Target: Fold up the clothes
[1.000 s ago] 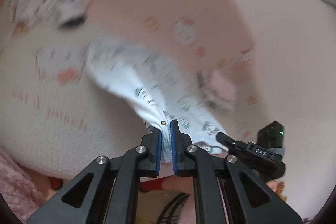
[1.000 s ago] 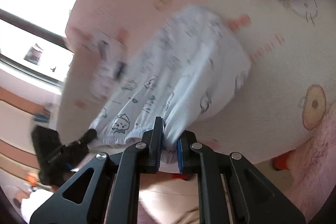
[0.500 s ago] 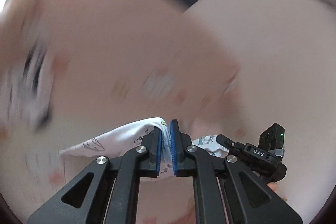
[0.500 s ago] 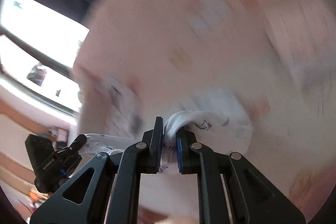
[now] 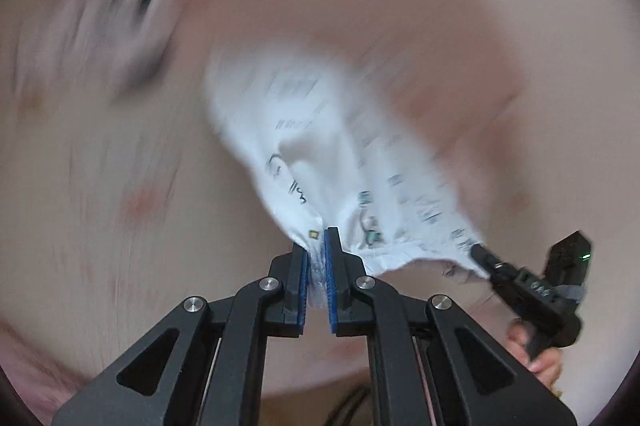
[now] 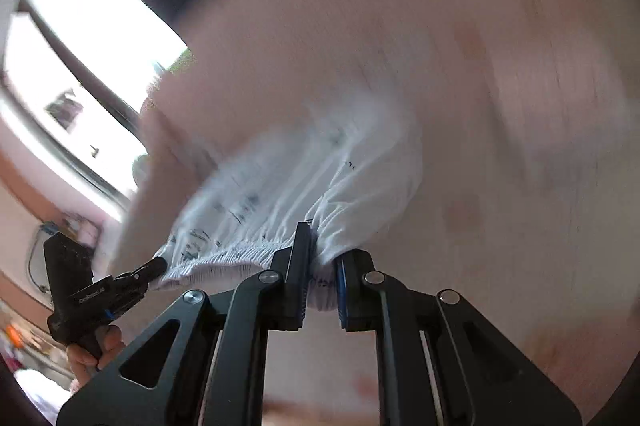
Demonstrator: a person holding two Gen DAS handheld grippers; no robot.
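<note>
White printed cotton garment (image 5: 344, 162), stretched by its gathered waistband above the pale pink bedspread (image 5: 100, 226), is pinched by both left gripper (image 5: 316, 246) and right gripper (image 6: 322, 246); I'd keep the band taut and level while laying it flat.

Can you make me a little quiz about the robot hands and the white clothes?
1. True or false: the left gripper is clamped on the white printed garment.
2. What part of the garment does the right gripper pinch? A) a sleeve B) the gathered, ruffled edge C) a button
3. What colour are the gripper pads?

Key: 1 true. 2 B. 3 blue.
</note>
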